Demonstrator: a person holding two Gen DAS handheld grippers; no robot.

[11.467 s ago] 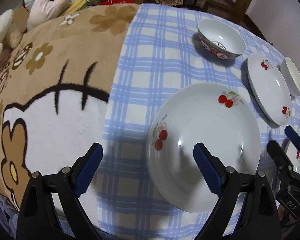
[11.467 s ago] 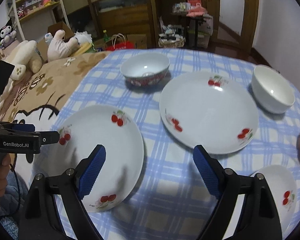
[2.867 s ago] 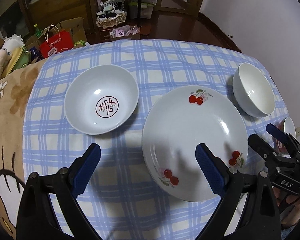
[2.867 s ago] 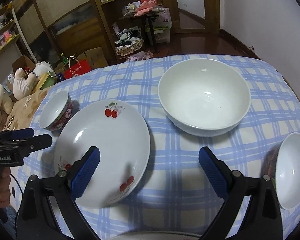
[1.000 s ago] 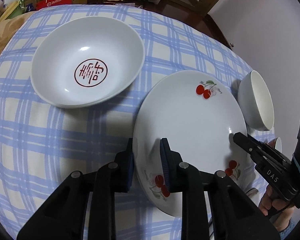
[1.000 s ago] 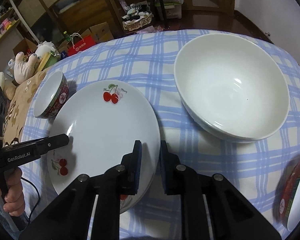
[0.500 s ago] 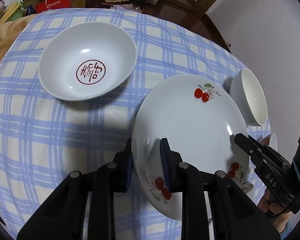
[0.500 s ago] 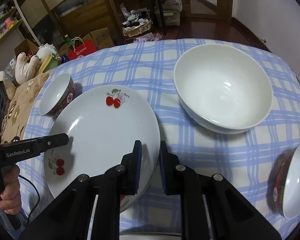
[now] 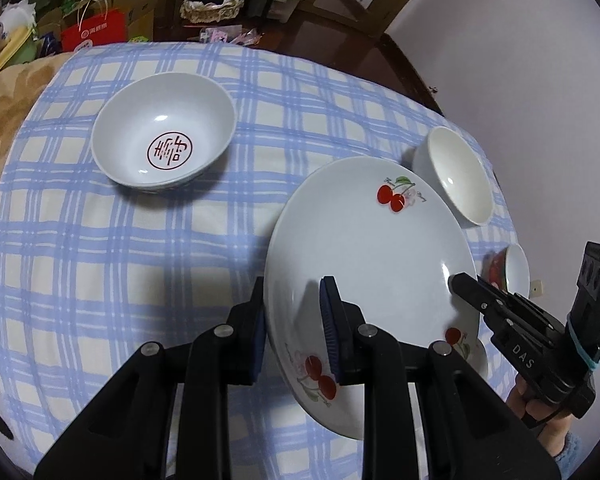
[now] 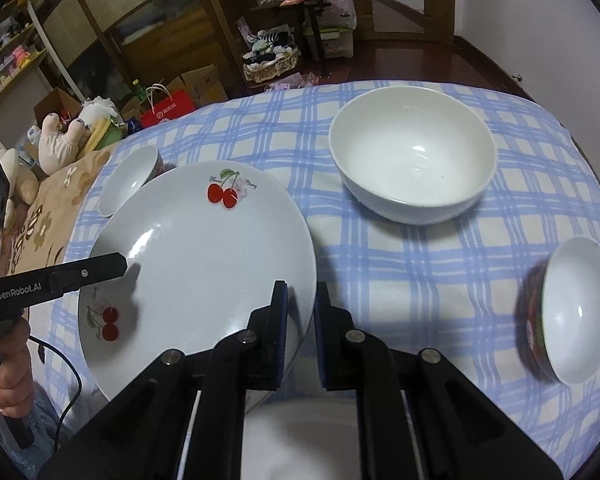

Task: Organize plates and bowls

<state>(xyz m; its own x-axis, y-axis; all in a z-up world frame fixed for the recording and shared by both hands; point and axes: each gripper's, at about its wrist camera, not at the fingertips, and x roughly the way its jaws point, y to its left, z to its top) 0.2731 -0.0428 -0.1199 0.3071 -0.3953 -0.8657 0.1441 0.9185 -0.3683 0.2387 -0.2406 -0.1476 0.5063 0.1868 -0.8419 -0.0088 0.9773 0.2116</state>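
Both the left hand-held gripper (image 9: pixel 292 320) and right hand-held gripper (image 10: pixel 300 332) clamped opposite rims of the cherry plate (image 9: pixel 364 240), the right's jaws having just been closing on it.

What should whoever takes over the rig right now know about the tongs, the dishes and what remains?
Left tongs: shut on the near-left rim of the cherry plate.
Right tongs: just closing on its opposite rim.
Plate is tilted, partly lifted off the checked cloth.
Still loose on the cloth: red-emblem bowl, plain white bowl, small red-sided bowl.
Done: plate gripped. Left: set it down, gather the bowls.
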